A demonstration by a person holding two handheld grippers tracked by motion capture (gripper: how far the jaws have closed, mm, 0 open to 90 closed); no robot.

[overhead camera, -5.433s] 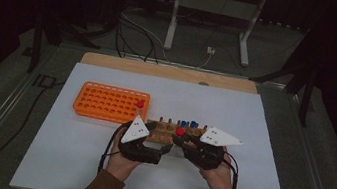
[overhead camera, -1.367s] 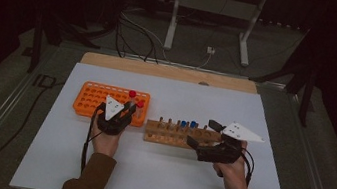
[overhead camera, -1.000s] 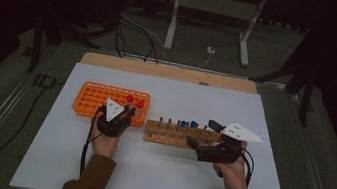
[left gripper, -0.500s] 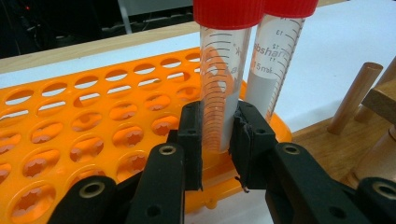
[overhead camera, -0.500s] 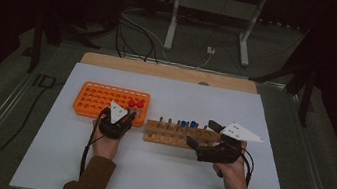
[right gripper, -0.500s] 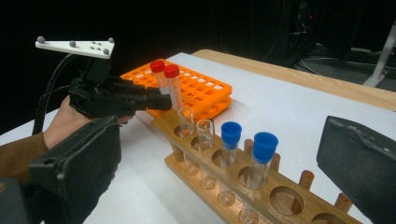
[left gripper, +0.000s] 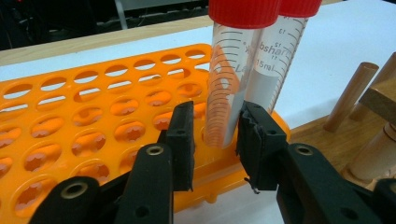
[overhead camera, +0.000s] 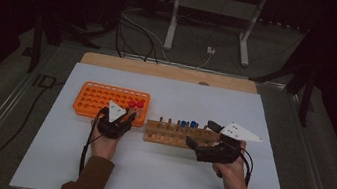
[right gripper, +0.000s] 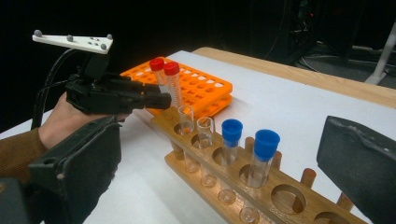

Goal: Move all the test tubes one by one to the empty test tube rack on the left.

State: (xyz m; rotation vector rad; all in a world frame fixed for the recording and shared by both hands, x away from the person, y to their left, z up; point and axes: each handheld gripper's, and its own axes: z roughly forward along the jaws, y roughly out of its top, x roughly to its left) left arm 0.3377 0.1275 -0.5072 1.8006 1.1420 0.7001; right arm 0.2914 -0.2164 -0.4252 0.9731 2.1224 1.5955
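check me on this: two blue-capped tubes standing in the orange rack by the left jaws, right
Not quite: the two clear plastic tubes standing in the orange plastic rack have red caps, as the left gripper view shows. The left gripper is beside them, jaws open around the nearer tube.

orange rack left on table | wooden rack just right of it | two tubes in orange rack's right end | four tubes in wooden rack | left gripper before orange rack | right gripper at wooden rack's right end
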